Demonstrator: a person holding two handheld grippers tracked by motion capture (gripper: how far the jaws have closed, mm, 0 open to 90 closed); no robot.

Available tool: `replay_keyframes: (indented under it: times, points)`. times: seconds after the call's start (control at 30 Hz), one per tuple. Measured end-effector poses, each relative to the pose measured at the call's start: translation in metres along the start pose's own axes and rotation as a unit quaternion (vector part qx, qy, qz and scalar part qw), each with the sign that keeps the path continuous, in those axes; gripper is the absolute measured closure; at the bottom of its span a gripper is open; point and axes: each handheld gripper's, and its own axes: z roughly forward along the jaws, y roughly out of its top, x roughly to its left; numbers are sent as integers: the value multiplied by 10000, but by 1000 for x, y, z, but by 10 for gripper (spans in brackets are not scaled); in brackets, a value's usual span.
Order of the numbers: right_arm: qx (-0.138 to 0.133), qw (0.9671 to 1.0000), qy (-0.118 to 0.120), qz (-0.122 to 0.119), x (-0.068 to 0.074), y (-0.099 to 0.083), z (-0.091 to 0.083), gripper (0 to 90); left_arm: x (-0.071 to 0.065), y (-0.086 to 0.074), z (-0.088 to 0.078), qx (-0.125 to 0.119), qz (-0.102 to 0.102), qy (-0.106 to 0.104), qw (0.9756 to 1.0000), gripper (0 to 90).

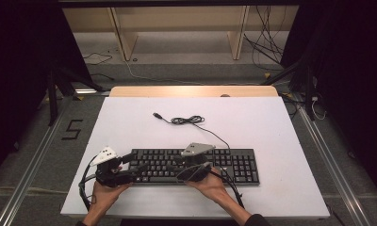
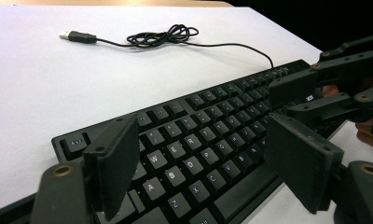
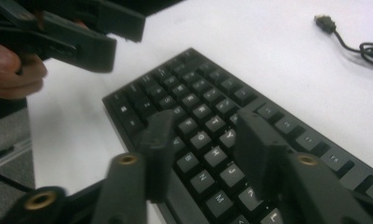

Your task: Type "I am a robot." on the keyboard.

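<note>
Your black keyboard [image 1: 196, 165] lies at the white table's [image 1: 130, 122] near edge, its cable [image 1: 189, 120] coiled behind. Your left gripper [image 1: 135, 162] and right gripper [image 1: 179, 165] hover over the keys, jaws apart, gripping nothing; most key legends blur.

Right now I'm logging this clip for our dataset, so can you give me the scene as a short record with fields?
setting: white table top seen from above
main object: black keyboard lying flat near the person's edge
cable: thin black cable loosely coiled behind the keyboard, USB plug lying free
left gripper: over the keyboard's left end, jaws apart, nothing between them
right gripper: over the letter keys, jaws apart, nothing between them
hands: one on each gripper
</note>
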Motion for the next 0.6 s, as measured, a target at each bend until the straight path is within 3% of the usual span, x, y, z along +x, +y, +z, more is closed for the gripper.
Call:
replay_keyframes:
  times: [0.27, 0.4, 0.6]
  points:
    - [253, 9997, -40, -29, 2, -2, 13, 855, 0, 0, 0, -9, -12, 15, 10000, 262]
    - [363, 9993, -34, -73, 4, -3, 20, 900, 0, 0, 0, -12, -9, 15, 10000, 262]
    - [532, 9985, -45, -116, 9, -4, 31, 900, 0, 0, 0, -17, -5, 15, 10000, 262]
